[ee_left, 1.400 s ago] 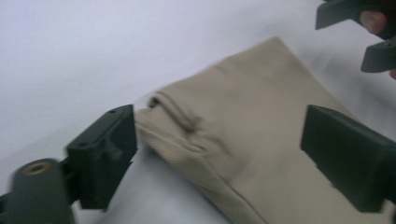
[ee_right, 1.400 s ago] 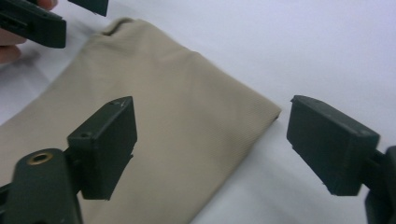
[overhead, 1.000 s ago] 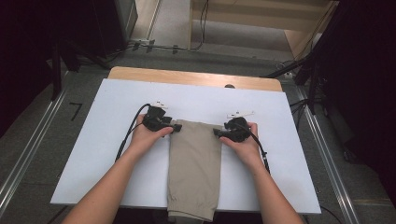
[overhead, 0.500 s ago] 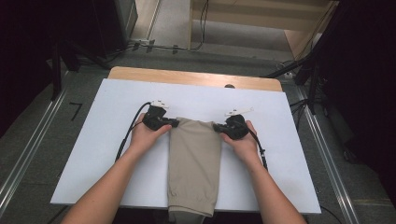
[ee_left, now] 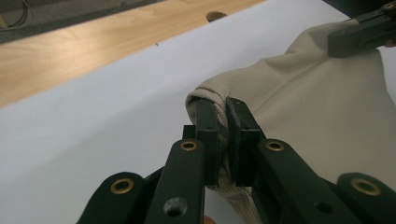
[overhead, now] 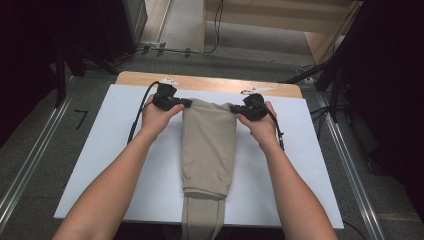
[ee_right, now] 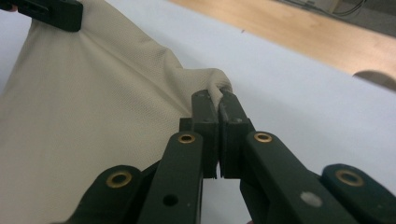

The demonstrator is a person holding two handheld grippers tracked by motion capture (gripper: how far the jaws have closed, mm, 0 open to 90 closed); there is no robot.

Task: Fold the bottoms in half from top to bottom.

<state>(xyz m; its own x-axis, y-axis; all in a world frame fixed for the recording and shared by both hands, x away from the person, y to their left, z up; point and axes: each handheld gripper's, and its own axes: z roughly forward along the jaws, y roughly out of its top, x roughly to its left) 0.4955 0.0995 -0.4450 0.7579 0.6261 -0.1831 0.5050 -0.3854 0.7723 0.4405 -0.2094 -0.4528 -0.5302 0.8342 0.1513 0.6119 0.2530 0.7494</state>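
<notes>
Beige trousers (overhead: 207, 145) at frame centre on white table cover (overhead: 100, 165), legs hanging off bottom edge. Left gripper (overhead: 184, 103) pinches upper-left waist corner; right gripper (overhead: 235, 109) pinches upper-right corner. Both jaws just closed on cloth.

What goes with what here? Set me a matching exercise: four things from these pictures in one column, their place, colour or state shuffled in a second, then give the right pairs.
Things
1. left gripper
2. right gripper
3. trousers
4. table sheet

Descriptions
A. white, covers the tabletop
B. beige, folded, far end lifted, near end hanging off the near edge
C. shut on the trousers' far left corner
D. shut on the trousers' far right corner

Pairs: 1-C, 2-D, 3-B, 4-A
</notes>
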